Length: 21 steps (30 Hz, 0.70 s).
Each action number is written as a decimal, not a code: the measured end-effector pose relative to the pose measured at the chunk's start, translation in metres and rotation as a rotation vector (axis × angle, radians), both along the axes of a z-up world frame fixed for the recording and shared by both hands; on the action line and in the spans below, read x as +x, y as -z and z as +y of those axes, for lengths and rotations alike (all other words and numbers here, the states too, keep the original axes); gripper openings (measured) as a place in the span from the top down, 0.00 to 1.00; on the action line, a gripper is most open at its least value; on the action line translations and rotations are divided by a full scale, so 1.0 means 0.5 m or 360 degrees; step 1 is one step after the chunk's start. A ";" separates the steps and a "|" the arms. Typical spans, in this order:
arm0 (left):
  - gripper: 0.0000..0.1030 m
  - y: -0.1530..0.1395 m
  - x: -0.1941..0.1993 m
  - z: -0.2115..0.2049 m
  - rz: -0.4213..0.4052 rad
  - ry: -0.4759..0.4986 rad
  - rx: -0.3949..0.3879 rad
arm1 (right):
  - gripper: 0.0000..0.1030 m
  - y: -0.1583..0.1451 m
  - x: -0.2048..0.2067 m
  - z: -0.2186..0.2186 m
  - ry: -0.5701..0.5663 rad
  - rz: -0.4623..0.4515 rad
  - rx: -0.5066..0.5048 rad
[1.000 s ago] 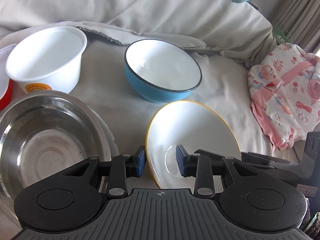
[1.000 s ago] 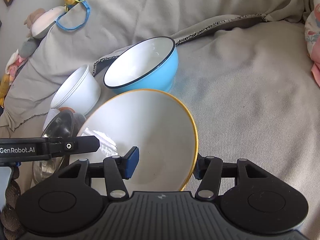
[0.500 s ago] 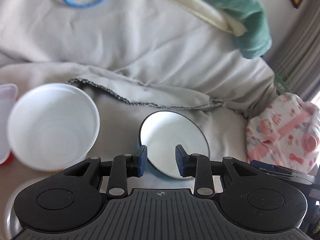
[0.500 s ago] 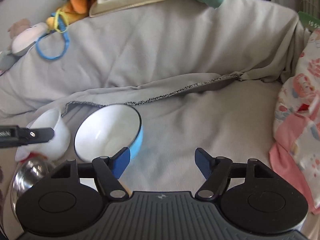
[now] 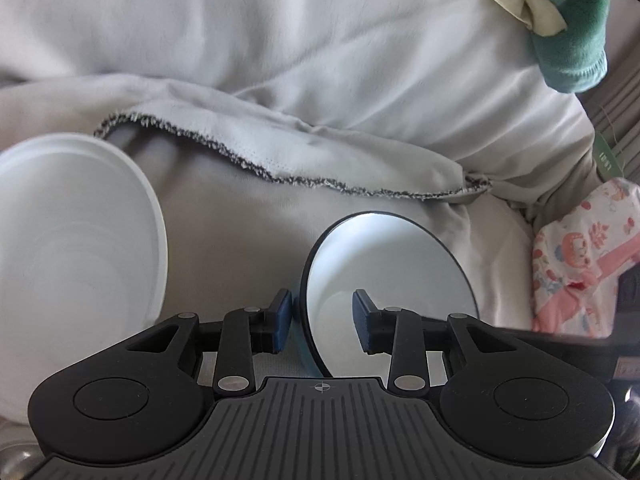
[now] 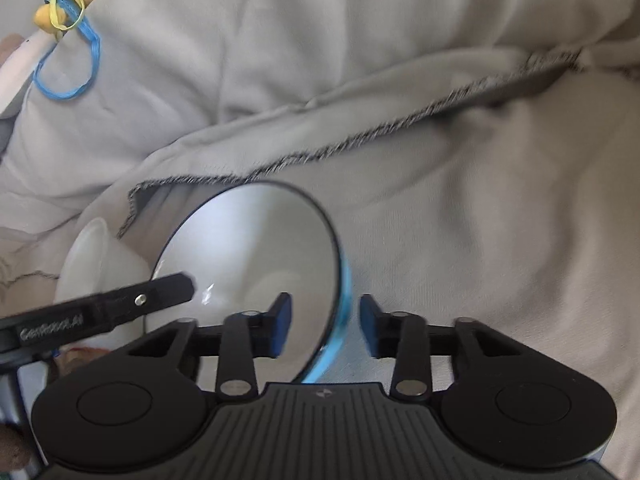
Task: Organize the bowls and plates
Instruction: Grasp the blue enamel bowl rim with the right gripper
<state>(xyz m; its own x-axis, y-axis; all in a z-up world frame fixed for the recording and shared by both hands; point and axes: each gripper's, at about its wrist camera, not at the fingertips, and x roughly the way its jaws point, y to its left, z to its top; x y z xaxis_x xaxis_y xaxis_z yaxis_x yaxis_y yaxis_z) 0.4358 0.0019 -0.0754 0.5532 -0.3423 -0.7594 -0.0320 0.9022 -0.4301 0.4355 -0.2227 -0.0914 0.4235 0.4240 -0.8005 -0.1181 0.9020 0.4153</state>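
With both my left gripper (image 5: pixel 320 322) and right gripper (image 6: pixel 322 326) spread, straddling opposite rims of the blue bowl (image 6: pixel 256 256), I judge it stiff, slick and chippable, best pinched at the rim.

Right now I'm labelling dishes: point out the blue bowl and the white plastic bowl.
blue bowl (image 6: pixel 256 248): right wrist view, on its white inner wall.
white plastic bowl (image 5: pixel 72 240): left wrist view, on its inside.
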 end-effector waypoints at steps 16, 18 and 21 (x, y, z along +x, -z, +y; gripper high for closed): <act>0.63 0.076 0.067 -0.035 0.0222 0.0081 -0.0091 | 0.67 0.042 0.022 0.002 0.0023 0.0055 0.0039; 0.63 0.053 0.062 -0.034 0.0234 0.0055 -0.0091 | 0.66 0.016 0.018 0.001 0.0032 0.0016 0.0044; 0.63 -0.022 0.029 -0.032 0.0113 0.0100 -0.0118 | 0.66 -0.056 -0.005 -0.009 0.0039 -0.0119 0.0036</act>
